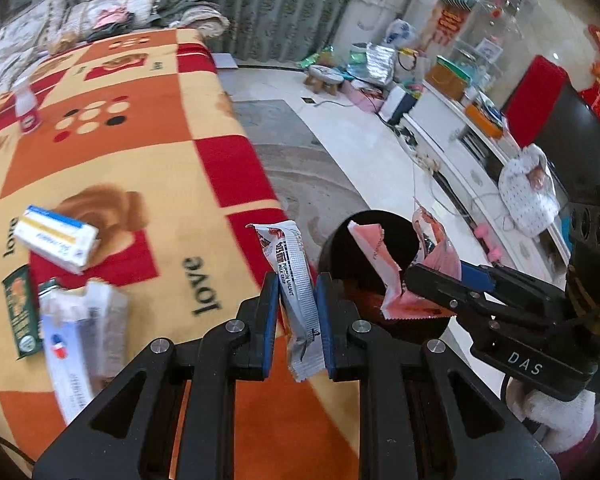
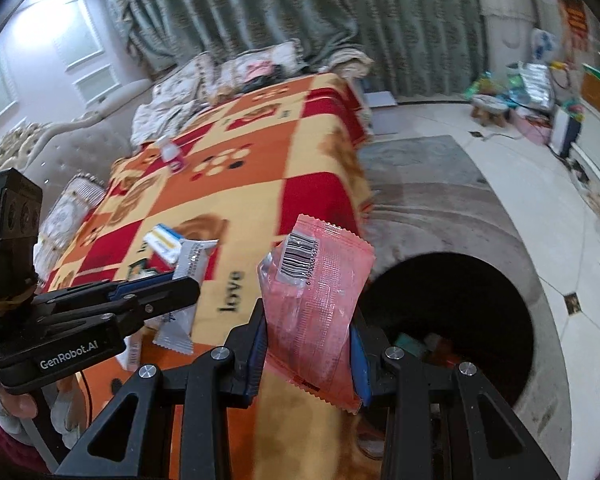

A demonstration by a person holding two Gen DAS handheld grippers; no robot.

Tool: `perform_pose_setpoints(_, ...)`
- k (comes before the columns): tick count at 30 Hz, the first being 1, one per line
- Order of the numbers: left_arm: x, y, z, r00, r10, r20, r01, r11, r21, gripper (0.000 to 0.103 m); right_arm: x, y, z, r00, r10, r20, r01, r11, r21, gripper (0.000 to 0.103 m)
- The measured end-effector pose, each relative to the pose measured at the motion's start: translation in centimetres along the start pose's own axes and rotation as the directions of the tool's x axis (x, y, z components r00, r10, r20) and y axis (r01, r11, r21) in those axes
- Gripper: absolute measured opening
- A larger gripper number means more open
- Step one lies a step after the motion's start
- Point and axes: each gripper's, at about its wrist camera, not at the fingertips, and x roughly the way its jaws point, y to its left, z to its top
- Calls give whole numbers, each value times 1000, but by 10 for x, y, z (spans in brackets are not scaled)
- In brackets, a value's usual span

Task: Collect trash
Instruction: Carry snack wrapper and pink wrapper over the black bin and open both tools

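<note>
My left gripper (image 1: 297,280) is shut on a silver snack wrapper (image 1: 294,256), which stands upright between the blue pads over the blanket's edge. To its right, my right gripper (image 1: 414,280) is shut on a crumpled pink wrapper (image 1: 380,264) in front of the black bin (image 1: 336,240). In the right wrist view, the right gripper (image 2: 308,320) pinches the pink wrapper (image 2: 316,300), barcode facing up. The bin (image 2: 460,280) stands on the floor just right of it, with some items inside. The left gripper (image 2: 188,284) and silver wrapper (image 2: 192,256) are at the left.
A checked red-orange blanket (image 1: 160,160) carries a white-blue box (image 1: 56,238), a green packet (image 1: 20,312), white packaging (image 1: 80,336) and a small pink bottle (image 1: 26,108). A grey rug (image 2: 440,200) lies around the bin. A white TV cabinet (image 1: 452,140) runs along the right.
</note>
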Motion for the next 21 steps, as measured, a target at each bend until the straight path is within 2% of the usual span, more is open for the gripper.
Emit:
perform_pose_setpoints(7, 25, -21, 4, 999, -36, -41, 37, 999, 13, 16, -8, -41, -9, 999, -54, -6, 55, 996, 68, 34)
perform_pose_setpoints(21, 59, -49, 4, 988, -125, -96, 127, 992, 17, 16, -3, -82, -21, 993, -116, -34, 120, 983, 141, 35)
